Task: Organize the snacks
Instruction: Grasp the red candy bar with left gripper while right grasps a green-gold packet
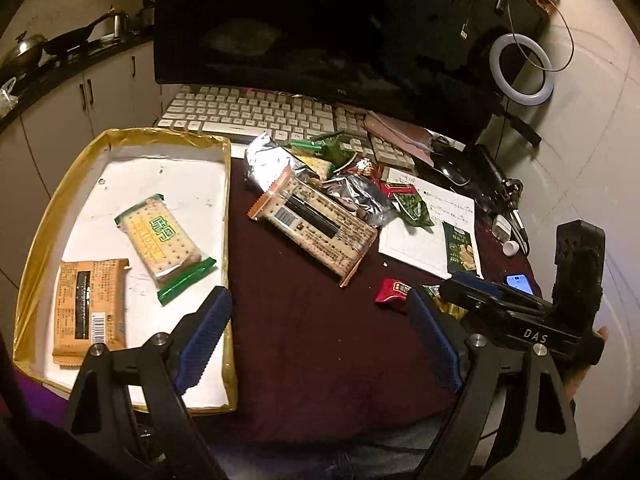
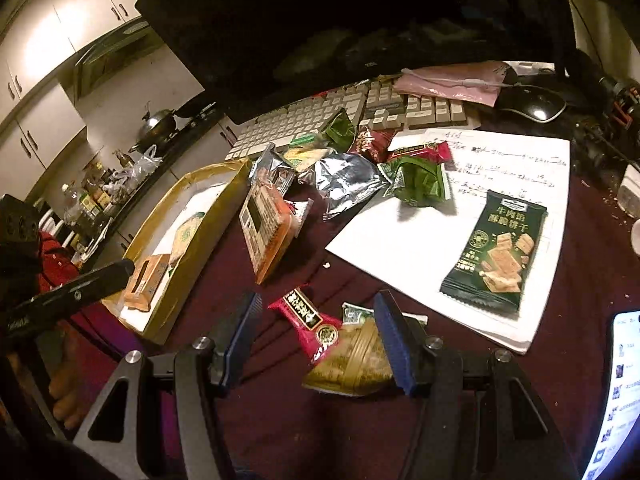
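Observation:
A gold-rimmed box (image 1: 48,216) with a white floor holds a green-edged cracker pack (image 1: 164,246) and an orange pack (image 1: 90,308). A heap of snacks lies mid-table: a long orange cracker pack (image 1: 316,224), silver foil bags (image 1: 272,160) and green packets (image 1: 412,208). My left gripper (image 1: 320,344) is open and empty over the dark red cloth beside the box. My right gripper (image 2: 316,332) is open over a red packet (image 2: 308,322) and a gold packet (image 2: 352,364). A dark green biscuit pack (image 2: 496,252) lies on paper (image 2: 400,240).
A monitor (image 1: 320,20) and a white keyboard (image 1: 248,114) stand at the back. A mouse (image 2: 532,104), a ring light (image 1: 522,70) and tools sit at the right. A lit phone (image 2: 616,400) lies at the right edge. Kitchen counters are to the left.

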`<move>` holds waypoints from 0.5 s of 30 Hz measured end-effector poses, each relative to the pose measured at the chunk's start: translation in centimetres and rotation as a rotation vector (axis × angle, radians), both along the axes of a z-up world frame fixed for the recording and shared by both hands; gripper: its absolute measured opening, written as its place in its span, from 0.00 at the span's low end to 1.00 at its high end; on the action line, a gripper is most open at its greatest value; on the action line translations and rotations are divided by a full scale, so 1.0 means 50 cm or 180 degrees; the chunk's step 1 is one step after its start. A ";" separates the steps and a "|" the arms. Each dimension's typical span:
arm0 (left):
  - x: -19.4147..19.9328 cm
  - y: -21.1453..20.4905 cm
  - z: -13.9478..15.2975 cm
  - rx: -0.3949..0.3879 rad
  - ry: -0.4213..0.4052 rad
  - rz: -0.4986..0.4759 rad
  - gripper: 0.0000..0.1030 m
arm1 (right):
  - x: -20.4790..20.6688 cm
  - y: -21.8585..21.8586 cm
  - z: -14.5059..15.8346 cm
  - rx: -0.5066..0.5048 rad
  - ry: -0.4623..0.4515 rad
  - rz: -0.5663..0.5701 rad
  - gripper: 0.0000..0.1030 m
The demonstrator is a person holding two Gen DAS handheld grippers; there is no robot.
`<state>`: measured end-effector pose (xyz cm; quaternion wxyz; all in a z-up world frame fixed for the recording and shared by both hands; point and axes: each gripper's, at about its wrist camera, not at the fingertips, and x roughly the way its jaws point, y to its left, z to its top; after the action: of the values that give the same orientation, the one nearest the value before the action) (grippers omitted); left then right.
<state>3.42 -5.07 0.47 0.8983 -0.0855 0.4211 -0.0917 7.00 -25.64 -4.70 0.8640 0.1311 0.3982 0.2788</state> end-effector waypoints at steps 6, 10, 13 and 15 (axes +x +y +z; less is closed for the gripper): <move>0.004 -0.008 -0.015 -0.0012 0.0091 -0.0006 0.86 | -0.039 -0.045 -0.020 -0.0105 0.0104 -0.0343 0.57; 0.008 -0.022 -0.026 -0.0080 0.0150 -0.0061 0.86 | -0.047 -0.043 -0.035 -0.0191 0.0227 -0.0452 0.57; 0.009 -0.045 -0.030 -0.0031 0.0167 -0.0167 0.86 | -0.038 -0.022 -0.042 -0.0223 0.0243 -0.0482 0.46; 0.009 -0.055 -0.031 -0.0038 0.0184 -0.0227 0.86 | -0.033 -0.018 -0.041 -0.0243 0.0247 -0.0507 0.38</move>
<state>3.89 -7.80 -1.09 0.8814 -0.0784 0.4491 -0.1237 5.38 -26.54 -6.74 0.8718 0.1400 0.4300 0.1885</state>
